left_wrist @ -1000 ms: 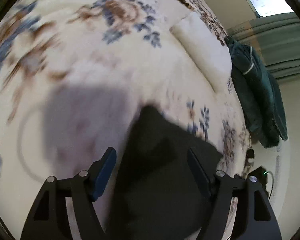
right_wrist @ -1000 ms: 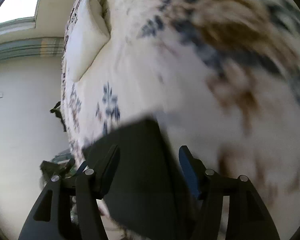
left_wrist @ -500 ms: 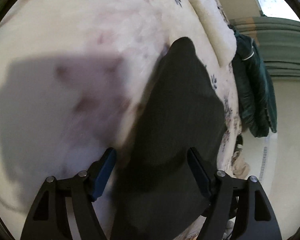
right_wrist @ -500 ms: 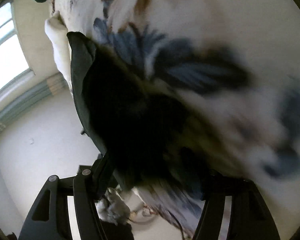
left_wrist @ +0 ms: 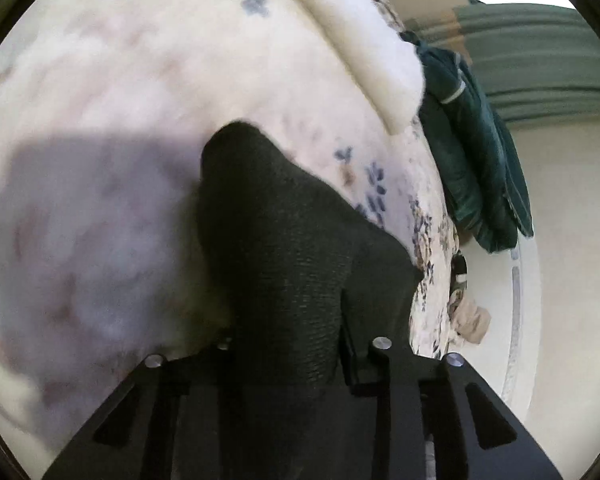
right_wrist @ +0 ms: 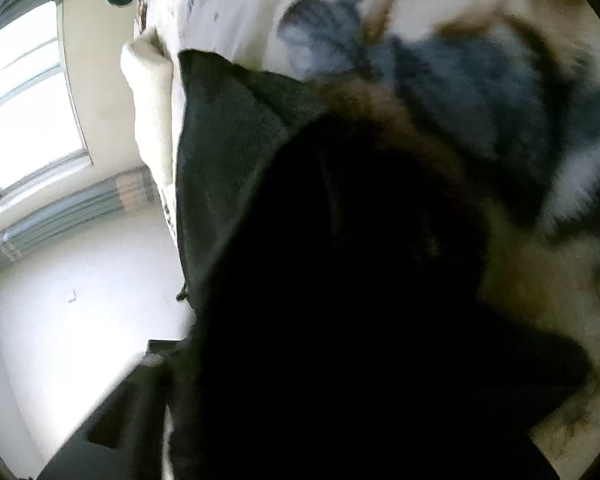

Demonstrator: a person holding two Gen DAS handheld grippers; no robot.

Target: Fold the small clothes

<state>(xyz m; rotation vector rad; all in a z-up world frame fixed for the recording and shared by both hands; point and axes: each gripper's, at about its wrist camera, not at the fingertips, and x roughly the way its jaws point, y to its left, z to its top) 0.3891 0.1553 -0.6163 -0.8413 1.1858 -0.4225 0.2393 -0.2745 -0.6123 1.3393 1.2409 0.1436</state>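
A dark knitted garment (left_wrist: 284, 248), ribbed and sock-like in weave, lies on a bed covered by a fluffy cream bedspread (left_wrist: 148, 80) printed with blue and brown flowers.

In the left wrist view, the left gripper (left_wrist: 286, 344) sits at 6 o'clock. Its fingers have just been closing, and the near end of the garment is bunched between them; they look clamped on the cloth with only a narrow gap left. From the fingers, the garment's long axis runs away toward 12 o'clock, leaning slightly to 11, and ends in a rounded tip. A second flap of it spreads to 3 o'clock, reaching the bed's edge.

In the right wrist view, the same dark cloth (right_wrist: 236, 132) fills the centre and lower half so closely that the right gripper's fingers are lost in blackness. They too have just been closing, with the garment lying where they would meet, but whether they actually pinch it cannot be told. A straight hemmed edge runs from 6 o'clock up to a corner near 11 o'clock.

Both hands seem equally near, each at one end of the garment's close edge.

Beyond the bed, a folded cream blanket (left_wrist: 364, 60) lies at 1 o'clock, and a dark green jacket (left_wrist: 476, 152) hangs at 2 o'clock.
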